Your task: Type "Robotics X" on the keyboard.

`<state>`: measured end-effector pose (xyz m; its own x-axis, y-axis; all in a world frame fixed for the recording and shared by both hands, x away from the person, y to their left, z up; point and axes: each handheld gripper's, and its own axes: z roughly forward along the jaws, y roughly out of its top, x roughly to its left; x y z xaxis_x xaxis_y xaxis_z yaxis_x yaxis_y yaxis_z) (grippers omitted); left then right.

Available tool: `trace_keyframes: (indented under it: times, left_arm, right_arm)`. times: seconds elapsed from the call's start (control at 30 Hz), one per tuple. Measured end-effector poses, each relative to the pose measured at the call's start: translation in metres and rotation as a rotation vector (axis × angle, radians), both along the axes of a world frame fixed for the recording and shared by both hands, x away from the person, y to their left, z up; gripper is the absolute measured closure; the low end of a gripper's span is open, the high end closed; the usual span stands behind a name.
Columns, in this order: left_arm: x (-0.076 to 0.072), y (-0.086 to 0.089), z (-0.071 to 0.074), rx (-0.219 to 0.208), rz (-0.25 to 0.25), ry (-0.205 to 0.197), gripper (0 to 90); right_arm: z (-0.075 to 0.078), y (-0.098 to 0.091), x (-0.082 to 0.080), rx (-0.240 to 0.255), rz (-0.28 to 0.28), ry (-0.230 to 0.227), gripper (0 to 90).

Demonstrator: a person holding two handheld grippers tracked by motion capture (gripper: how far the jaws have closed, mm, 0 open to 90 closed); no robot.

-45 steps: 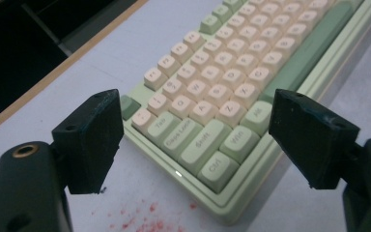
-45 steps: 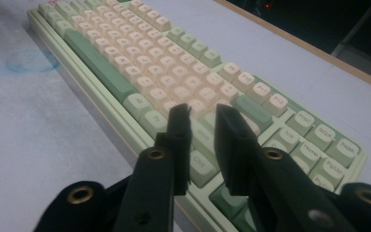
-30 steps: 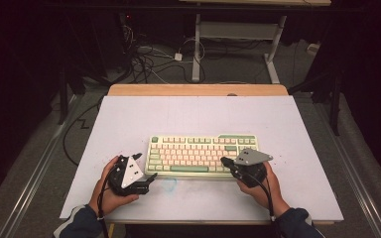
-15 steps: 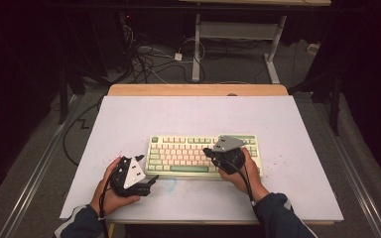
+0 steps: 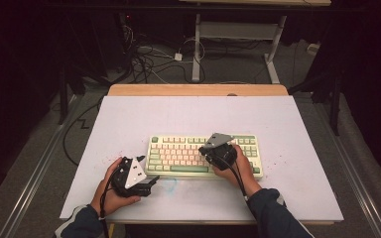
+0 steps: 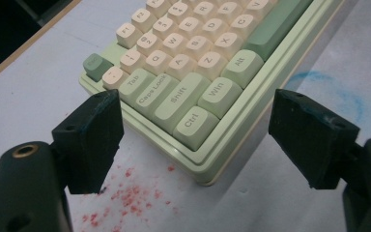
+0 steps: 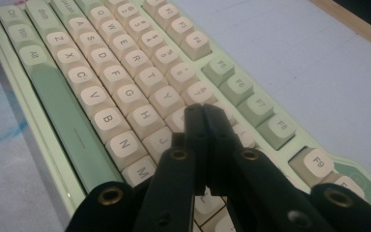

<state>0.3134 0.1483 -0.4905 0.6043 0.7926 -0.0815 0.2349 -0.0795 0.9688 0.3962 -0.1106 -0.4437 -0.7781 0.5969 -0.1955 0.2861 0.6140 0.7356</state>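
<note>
In the high view, the keyboard (image 5: 203, 153) lies near the counter's (image 5: 188, 114) front edge, the right gripper (image 5: 217, 151) over its keys. The left gripper (image 6: 193, 145) view shows fingers (image 6: 94, 137) wide apart at the keyboard's corner. In the right gripper view, fingers (image 7: 195, 130) pressed together hover above the keys.

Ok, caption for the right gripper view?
Shut right gripper poised over the U key area of the green-and-cream keyboard.

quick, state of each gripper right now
Left gripper: open, holding nothing, jaws either side of the keyboard corner.
Right gripper: closed, holding nothing, tips over the keys.
</note>
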Motion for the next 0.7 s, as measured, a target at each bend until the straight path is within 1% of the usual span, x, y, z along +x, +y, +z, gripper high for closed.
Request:
trace_keyframes:
  times: [0.1, 0.2, 0.33, 0.4, 0.47, 0.53, 0.57, 0.6, 0.63, 0.7]
  left_arm:
    - [0.0, -0.0003, -0.0004, 0.0, -0.001, 0.002, 18.9]
    - [0.0005, -0.0003, -0.0006, 0.0, -0.001, 0.005, 18.9]
    - [0.0004, -0.0011, -0.0014, 0.002, -0.005, 0.01, 19.0]
    - [0.0005, -0.0012, -0.0013, 0.002, -0.005, 0.01, 19.0]
    - [0.0007, -0.0007, -0.0012, -0.002, -0.003, 0.012, 19.0]
    - [0.0009, -0.0002, -0.0015, 0.001, -0.003, 0.016, 19.0]
    - [0.0008, -0.0003, -0.0018, 0.005, -0.004, 0.016, 19.0]
    - [0.0007, -0.0007, -0.0019, 0.002, -0.004, 0.017, 19.0]
    - [0.0005, -0.0009, -0.0019, 0.002, -0.005, 0.017, 19.0]
    - [0.0005, -0.0009, -0.0017, 0.004, -0.005, 0.014, 19.0]
  right_arm:
    - [-0.0028, 0.0026, 0.0015, -0.022, 0.001, 0.005, 90.0]
    - [-0.0042, 0.0048, 0.0025, -0.033, -0.006, 0.006, 90.0]
    - [-0.0052, 0.0051, 0.0059, -0.038, -0.021, 0.006, 90.0]
    - [-0.0054, 0.005, 0.0067, -0.03, -0.024, 0.012, 89.6]
    - [-0.0053, 0.0056, 0.0066, -0.039, -0.023, 0.008, 89.2]
    - [-0.0062, 0.006, 0.0068, -0.043, -0.027, 0.019, 90.0]
    - [-0.0076, 0.0062, 0.0076, -0.056, -0.026, 0.023, 90.0]
    - [-0.0078, 0.0062, 0.0076, -0.042, -0.029, 0.03, 90.0]
    - [-0.0076, 0.006, 0.0077, -0.048, -0.025, 0.025, 90.0]
    - [-0.0062, 0.0053, 0.0066, -0.037, -0.026, 0.022, 90.0]
